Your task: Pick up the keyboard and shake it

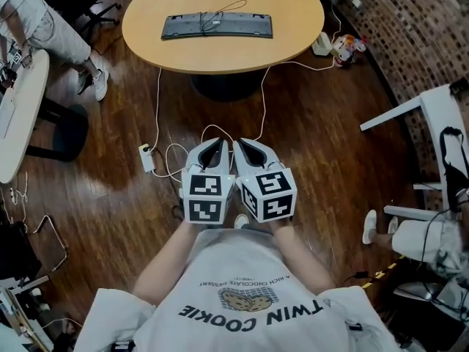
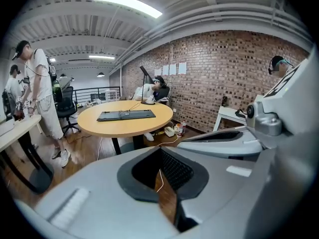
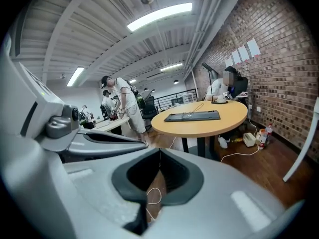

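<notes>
- Nothing of the task is done yet: the keyboard (image 1: 217, 26) lies flat on the round wooden table (image 1: 220, 63), near the middle of the top, with nothing touching it but its own thin cable (image 1: 220, 12), which is looped over its keys.
- Your left gripper (image 1: 214, 145) is closed, jaw against jaw, with nothing between the pads. Its own view shows only the floor through the slit where the jaws meet.
- Your right gripper (image 1: 246, 145) is the same: jaws pressed together and empty.
- You hold both grippers just beside each other, low and close to your body, above the dark wood floor (image 1: 308, 130). They are well apart from the table, and both point roughly towards it.
- In both gripper views the keyboard sits far ahead on the table top, so the approach has not begun.
- What is left, as I judge it, is the whole job: step up to the table, spread the jaws, take the keyboard by its edges, lift it clear and shake it.
- The loose cable runs off towards the table's far side, where I cannot see its end. It may drag or snag when you lift.
- White cords (image 1: 165, 152) and a power strip (image 1: 146, 157) lie on the floor between you and the table, so mind your feet as you go.
</notes>
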Demonstrator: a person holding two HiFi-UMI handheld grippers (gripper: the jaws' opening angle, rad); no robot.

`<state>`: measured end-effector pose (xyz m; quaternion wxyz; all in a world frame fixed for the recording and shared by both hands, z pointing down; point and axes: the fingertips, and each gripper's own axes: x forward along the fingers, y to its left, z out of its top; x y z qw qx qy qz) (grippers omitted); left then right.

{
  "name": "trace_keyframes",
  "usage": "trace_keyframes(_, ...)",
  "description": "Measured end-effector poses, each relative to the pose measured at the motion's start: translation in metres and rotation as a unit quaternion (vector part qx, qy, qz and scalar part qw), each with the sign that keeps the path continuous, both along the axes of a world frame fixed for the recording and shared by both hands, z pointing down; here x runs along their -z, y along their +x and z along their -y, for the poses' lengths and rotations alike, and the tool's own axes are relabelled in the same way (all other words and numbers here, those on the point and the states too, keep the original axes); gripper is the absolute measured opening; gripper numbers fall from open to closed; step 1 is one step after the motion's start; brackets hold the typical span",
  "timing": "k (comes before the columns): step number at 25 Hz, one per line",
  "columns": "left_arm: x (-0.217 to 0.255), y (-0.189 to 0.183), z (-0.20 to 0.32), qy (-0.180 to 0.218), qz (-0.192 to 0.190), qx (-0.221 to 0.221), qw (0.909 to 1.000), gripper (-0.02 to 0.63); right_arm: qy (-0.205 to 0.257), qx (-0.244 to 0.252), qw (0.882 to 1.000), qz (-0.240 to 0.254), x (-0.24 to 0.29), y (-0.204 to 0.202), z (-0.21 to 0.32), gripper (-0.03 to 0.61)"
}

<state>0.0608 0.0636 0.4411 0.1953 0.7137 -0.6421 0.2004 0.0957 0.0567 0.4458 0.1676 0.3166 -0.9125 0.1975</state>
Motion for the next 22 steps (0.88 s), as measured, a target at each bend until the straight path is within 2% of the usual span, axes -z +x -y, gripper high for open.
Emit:
trace_keyframes(15,0.008,-0.140,0.153,0.000,-0.033,-0.053,0.9980,0.008,0.006,-0.061,0.998,-0.029,0.011,-0.135,0.150,0.002)
trace_keyframes(22,0.007,-0.177,0.202,0.002,-0.048,-0.065,0.9967,0.008,0.014,-0.080,0.996,-0.042,0.015,-0.167,0.200,0.002)
